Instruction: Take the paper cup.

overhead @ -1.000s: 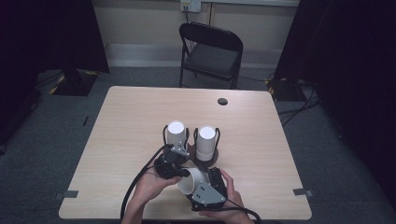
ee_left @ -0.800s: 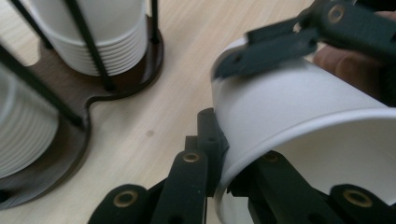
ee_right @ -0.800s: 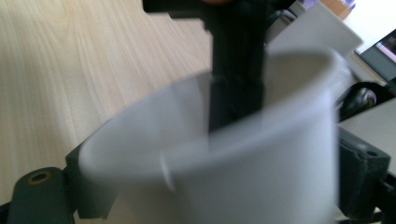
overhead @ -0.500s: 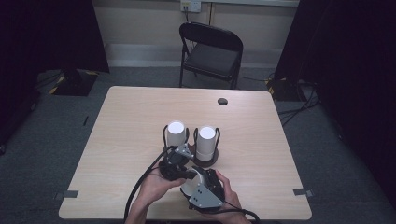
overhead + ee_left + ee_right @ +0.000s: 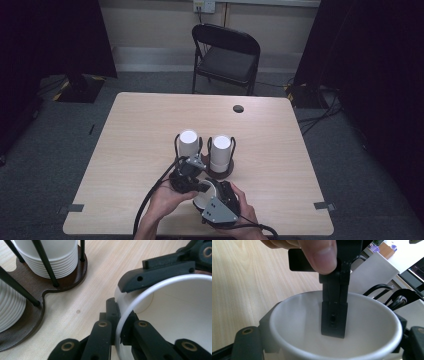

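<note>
Low in the high view's centre, both forearms are brought together. The left gripper (image 5: 197, 186) is pinched on a cup's rim (image 5: 132, 307); the right gripper (image 5: 212, 192) is clamped around its body.

A light wooden tabletop (image 5: 150, 130) with a round grommet hole (image 5: 238, 108) stands on grey carpet (image 5: 370, 165). Behind it sits 1 black folding chair (image 5: 225, 57) against a pale wall (image 5: 150, 25) with an outlet (image 5: 204, 5). Black curtains (image 5: 380, 55) hang at both sides; cables (image 5: 320, 112) trail on the floor.

Two cup stacks (image 5: 188, 144) (image 5: 221, 152), one holder (image 5: 222, 172), one loose cup (image 5: 204, 196), two hand-held grippers (image 5: 200, 187) (image 5: 211, 192), one chair (image 5: 226, 54), one table (image 5: 145, 130).
</note>
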A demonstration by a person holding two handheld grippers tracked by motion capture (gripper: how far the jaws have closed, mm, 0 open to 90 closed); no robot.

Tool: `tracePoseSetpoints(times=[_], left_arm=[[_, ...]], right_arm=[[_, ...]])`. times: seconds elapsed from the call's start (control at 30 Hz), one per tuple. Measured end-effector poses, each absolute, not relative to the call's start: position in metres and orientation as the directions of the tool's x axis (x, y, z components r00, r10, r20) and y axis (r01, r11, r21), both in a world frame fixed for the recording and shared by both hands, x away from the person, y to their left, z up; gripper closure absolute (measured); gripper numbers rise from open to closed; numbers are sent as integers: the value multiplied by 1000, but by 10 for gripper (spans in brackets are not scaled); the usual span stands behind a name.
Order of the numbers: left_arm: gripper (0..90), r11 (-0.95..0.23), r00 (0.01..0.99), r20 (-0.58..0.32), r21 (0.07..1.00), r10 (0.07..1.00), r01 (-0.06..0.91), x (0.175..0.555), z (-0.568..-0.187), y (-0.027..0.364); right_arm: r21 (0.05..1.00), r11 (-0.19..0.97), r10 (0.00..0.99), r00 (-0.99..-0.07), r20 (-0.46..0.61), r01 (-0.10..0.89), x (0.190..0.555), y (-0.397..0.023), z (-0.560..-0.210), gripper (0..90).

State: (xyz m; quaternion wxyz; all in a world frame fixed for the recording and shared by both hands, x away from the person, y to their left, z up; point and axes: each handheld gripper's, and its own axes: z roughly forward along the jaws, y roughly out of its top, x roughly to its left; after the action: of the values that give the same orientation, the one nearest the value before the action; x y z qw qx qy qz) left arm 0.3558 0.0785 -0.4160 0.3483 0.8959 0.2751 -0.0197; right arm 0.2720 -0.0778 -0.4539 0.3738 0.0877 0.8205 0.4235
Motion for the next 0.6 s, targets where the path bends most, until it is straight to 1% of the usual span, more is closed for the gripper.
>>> tracePoseSetpoints(times=[0.17, 0.33, 0.4, 0.43, 0.47, 0.53, 0.6], left_arm=[[872, -563, 834, -244, 641, 495, 522, 355, -418, 80], [856, -555, 832, -238, 650, 501, 520, 354, -418, 80], [834, -542, 829, -236, 660, 507, 520, 354, -418, 81], [810, -529, 822, -238, 666, 518, 526, 354, -418, 81], [767, -516, 815, -247, 669, 524, 535, 355, -418, 82], [757, -500, 816, -248, 686, 522, 529, 355, -418, 84], [726, -488, 814, -246, 697, 526, 526, 355, -417, 86]], right_arm=[[777, 606, 488, -692, -532, -170, 273, -80, -453, 243], [790, 592, 499, -696, -516, -160, 273, -82, -454, 244], [794, 587, 507, -695, -511, -156, 274, -83, -454, 245], [796, 586, 510, -692, -510, -154, 274, -84, -454, 245], [797, 584, 515, -691, -508, -152, 274, -84, -454, 245], [800, 583, 520, -692, -501, -141, 275, -85, -453, 245], [804, 580, 531, -688, -495, -130, 276, -85, -453, 245]])
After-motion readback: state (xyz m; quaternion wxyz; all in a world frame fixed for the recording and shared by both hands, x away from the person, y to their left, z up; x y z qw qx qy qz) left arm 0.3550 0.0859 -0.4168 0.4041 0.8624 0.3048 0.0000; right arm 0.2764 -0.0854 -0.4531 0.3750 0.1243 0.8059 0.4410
